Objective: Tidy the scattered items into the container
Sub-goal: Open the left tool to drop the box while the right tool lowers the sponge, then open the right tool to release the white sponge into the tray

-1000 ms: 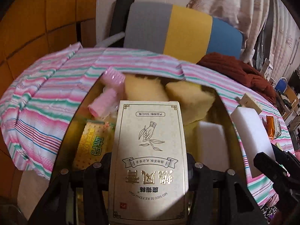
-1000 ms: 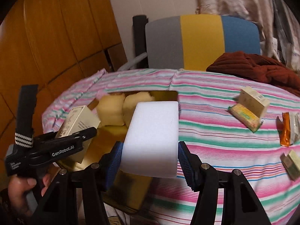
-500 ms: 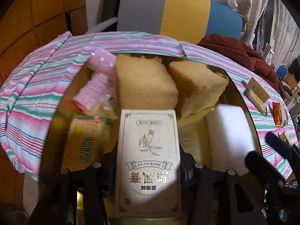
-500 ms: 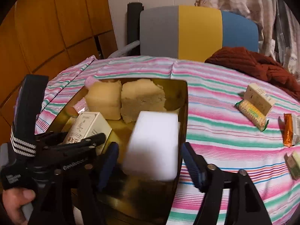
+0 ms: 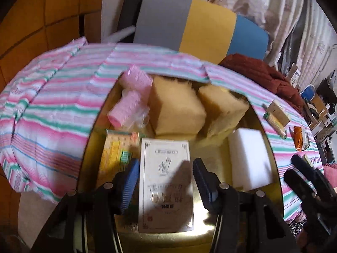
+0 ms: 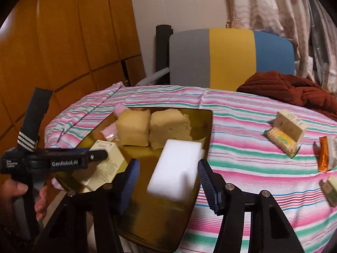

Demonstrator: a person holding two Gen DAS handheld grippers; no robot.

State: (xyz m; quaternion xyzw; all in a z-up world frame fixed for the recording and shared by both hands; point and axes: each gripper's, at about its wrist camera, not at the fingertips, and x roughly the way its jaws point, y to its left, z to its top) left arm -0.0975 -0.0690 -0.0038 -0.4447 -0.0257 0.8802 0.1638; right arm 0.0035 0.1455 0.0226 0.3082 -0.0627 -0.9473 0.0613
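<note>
A gold tray (image 5: 271, 147) (image 6: 208, 126) sits on the striped tablecloth. In it lie two tan sponges (image 5: 177, 109) (image 6: 132, 128), pink rollers (image 5: 128, 109), a yellow packet (image 5: 115, 149), a cream box (image 5: 166, 185) (image 6: 107, 168) and a white sponge (image 5: 248, 160) (image 6: 177, 168). My left gripper (image 5: 166, 181) is open above the cream box, its pads apart from it. My right gripper (image 6: 168, 181) is open around the near end of the white sponge, not touching it. Loose on the cloth are a cream box on a biscuit packet (image 6: 288, 130), an orange packet (image 6: 323, 156) and a small box (image 6: 329, 187).
A dark red knit garment (image 6: 294, 88) lies at the table's far right. A grey, yellow and blue chair (image 6: 229, 57) stands behind the table. A wooden wall (image 6: 63, 42) is on the left. The left gripper's body (image 6: 52, 162) shows in the right wrist view.
Both grippers opened. The left let go of the cream box, which now lies in the tray. The right let go of the white sponge, now resting in the tray's right side.
</note>
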